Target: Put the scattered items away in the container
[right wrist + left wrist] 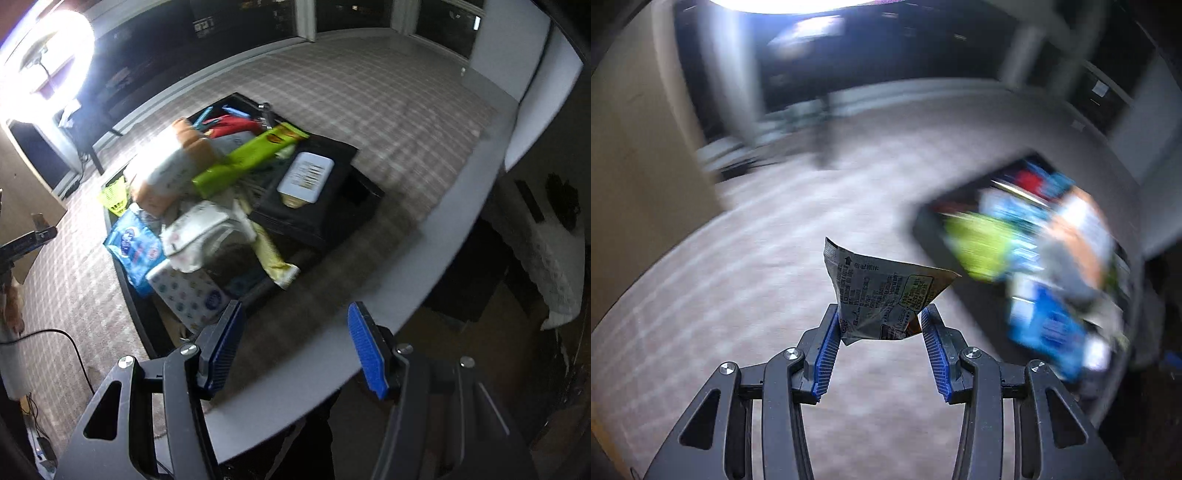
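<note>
My left gripper [881,321] is shut on a small silver printed sachet [882,291] and holds it above the checked tablecloth, left of the black container [923,229]. The container is blurred in the left wrist view. In the right wrist view the black container [354,206] is heaped with packets: a green pack [247,158], a blue pack [133,247], a white dotted pack [188,295], a black pouch with a white label [306,177]. My right gripper [295,343] is open and empty, above the table's near edge in front of the container.
A checked cloth [388,103] covers the table; its grey edge [461,206] curves at the right. A bright lamp [48,55] glares at the upper left. A black cable [74,350] lies at the left. A cardboard panel [639,166] stands left in the left wrist view.
</note>
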Available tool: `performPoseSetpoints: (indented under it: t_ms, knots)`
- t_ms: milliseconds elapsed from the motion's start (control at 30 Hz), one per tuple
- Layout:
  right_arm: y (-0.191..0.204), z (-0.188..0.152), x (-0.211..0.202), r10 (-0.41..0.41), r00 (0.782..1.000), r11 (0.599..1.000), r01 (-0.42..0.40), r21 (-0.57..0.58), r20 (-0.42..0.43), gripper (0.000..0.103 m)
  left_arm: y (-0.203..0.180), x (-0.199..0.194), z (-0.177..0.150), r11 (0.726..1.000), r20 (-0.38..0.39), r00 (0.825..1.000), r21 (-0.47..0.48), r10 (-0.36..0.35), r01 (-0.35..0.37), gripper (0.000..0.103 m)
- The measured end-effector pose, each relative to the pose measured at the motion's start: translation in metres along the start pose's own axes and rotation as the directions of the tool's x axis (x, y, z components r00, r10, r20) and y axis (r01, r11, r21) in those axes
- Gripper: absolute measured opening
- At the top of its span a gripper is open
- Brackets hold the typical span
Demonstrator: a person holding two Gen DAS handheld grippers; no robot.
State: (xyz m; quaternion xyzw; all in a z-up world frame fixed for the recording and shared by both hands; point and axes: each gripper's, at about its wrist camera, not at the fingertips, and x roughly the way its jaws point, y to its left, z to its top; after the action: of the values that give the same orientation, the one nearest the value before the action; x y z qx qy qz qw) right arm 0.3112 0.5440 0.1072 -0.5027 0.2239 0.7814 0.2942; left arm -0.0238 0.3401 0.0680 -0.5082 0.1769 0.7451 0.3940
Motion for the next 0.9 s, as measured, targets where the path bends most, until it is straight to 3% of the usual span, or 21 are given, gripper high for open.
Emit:
performPoseSetpoints:
  t_ms: [67, 200, 467, 500, 533, 700, 900]
  knots:
    - [-0.01, -0.007, -0.002, -0.005, 1.0, 1.0, 0.005, 0.024, 0.002, 0.057, -0.042, 0.0, 0.0, 0.997, -0.021, 0.999, 0.062, -0.049, 0.05, 0.042]
    - [-0.031, -0.021, -0.008, -0.008, 1.0, 0.997, 0.008, 0.073, 0.009, 0.057, -0.107, -0.021, -0.011, 0.983, -0.042, 0.996, 0.159, -0.082, 0.088, 0.042]
    - [-0.062, -0.043, -0.012, -0.008, 1.0, 0.989, 0.006, 0.146, 0.013, 0.057, -0.183, -0.026, -0.017, 0.944, -0.032, 0.991, 0.302, -0.133, 0.137, 0.043]
    - [-0.064, -0.045, -0.013, -0.008, 1.0, 0.989, 0.006, 0.149, 0.016, 0.057, -0.192, -0.027, -0.016, 0.934, -0.036, 0.989, 0.326, -0.141, 0.145, 0.05]
    - [-0.066, -0.046, -0.015, -0.01, 1.0, 0.988, 0.007, 0.152, 0.021, 0.057, -0.199, -0.025, -0.014, 0.928, -0.048, 0.989, 0.342, -0.141, 0.149, 0.064]
    - [-0.068, -0.045, -0.022, -0.005, 0.999, 0.989, -0.001, 0.147, 0.046, 0.057, -0.202, -0.031, -0.011, 0.938, -0.041, 0.991, 0.319, -0.129, 0.135, 0.069]
    - [-0.062, -0.042, -0.027, 0.01, 0.998, 0.993, -0.017, 0.119, 0.064, 0.057, -0.172, -0.036, -0.019, 0.962, -0.032, 0.994, 0.249, -0.105, 0.11, 0.068]
